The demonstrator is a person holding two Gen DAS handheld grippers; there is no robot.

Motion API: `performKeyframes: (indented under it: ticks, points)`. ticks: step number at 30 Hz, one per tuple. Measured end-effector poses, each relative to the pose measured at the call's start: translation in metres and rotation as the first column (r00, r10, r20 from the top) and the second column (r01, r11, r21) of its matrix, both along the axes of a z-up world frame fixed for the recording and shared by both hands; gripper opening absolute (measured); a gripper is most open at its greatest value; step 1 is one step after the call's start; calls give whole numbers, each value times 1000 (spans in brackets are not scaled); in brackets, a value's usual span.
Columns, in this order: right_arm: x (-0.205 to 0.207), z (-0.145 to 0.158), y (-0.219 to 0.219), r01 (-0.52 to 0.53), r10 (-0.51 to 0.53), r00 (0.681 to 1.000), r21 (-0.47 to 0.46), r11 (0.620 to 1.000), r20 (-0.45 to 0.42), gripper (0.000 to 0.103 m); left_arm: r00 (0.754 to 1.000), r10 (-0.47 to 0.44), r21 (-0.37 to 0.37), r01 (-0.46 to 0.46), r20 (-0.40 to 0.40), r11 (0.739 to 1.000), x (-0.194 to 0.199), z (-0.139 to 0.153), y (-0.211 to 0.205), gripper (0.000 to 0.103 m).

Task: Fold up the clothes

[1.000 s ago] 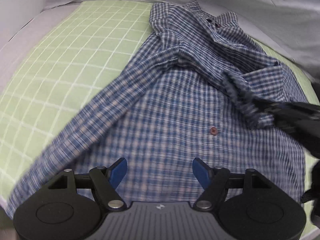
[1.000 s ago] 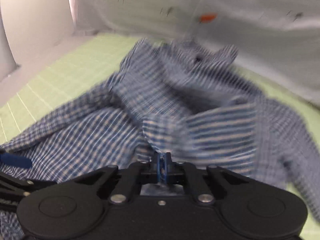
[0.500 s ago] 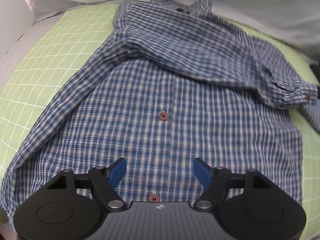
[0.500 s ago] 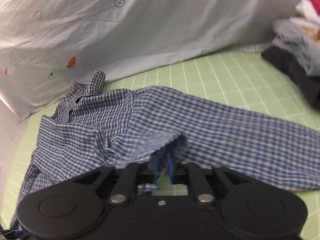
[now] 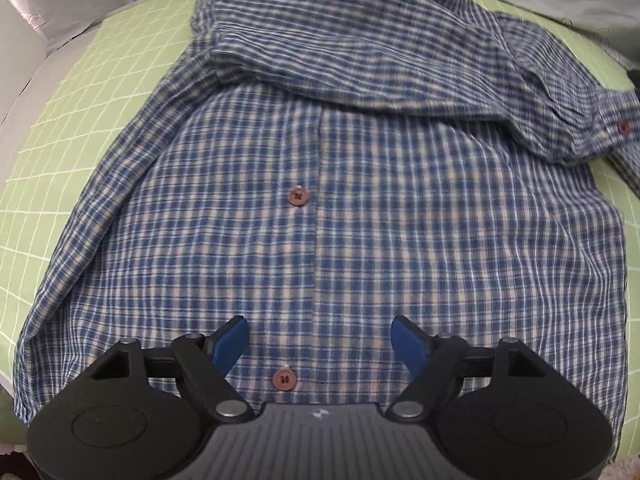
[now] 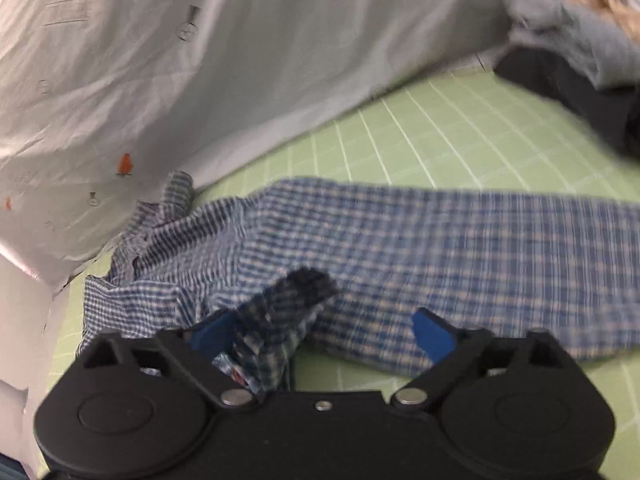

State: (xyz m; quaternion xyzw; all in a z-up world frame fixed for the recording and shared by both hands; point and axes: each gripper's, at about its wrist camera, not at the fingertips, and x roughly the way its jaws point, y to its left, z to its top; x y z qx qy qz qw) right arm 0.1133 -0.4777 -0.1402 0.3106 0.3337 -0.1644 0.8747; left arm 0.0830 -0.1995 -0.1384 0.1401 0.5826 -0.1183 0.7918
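1. The shirt (image 5: 360, 208) lies buttoned, front up, on the green grid mat (image 5: 80, 128), collar at 12 o'clock in the left wrist view.
2. One sleeve (image 5: 400, 52) is folded across the chest toward 2 o'clock; its cuff (image 5: 600, 128) shows a button.
3. The left gripper (image 5: 320, 340) points down over the lower placket, jaws opening with nothing gripped between them; a button (image 5: 284, 380) sits below the gap.
4. The right gripper (image 6: 320, 336) is opening wide. The cuff (image 6: 280, 312) lies loose against its left finger (image 6: 208, 332), with no pad pressing it.
5. A pile of clothes (image 6: 580, 60) sits at 2 o'clock, well apart from the shirt (image 6: 440, 240).
6. A white sheet (image 6: 200, 80) backs the mat (image 6: 440, 140).
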Motion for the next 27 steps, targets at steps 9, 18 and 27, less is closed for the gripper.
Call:
performKeyframes:
  ticks: [9, 18, 27]
  points:
    - [-7, -23, -19, 34, -38, 999, 258, 966, 10, 100, 1000, -1, 18, 1, -4, 1000, -3, -7, -6, 102]
    - [6, -37, -8, 5, 9, 996, 162, 987, -89, 100, 997, 54, -50, -57, -60, 997, 4, -13, 9, 103]
    - [22, -43, 10, -119, 125, 989, 79, 990, -77, 102, 999, 37, -62, -39, -37, 997, 0, -13, 10, 103]
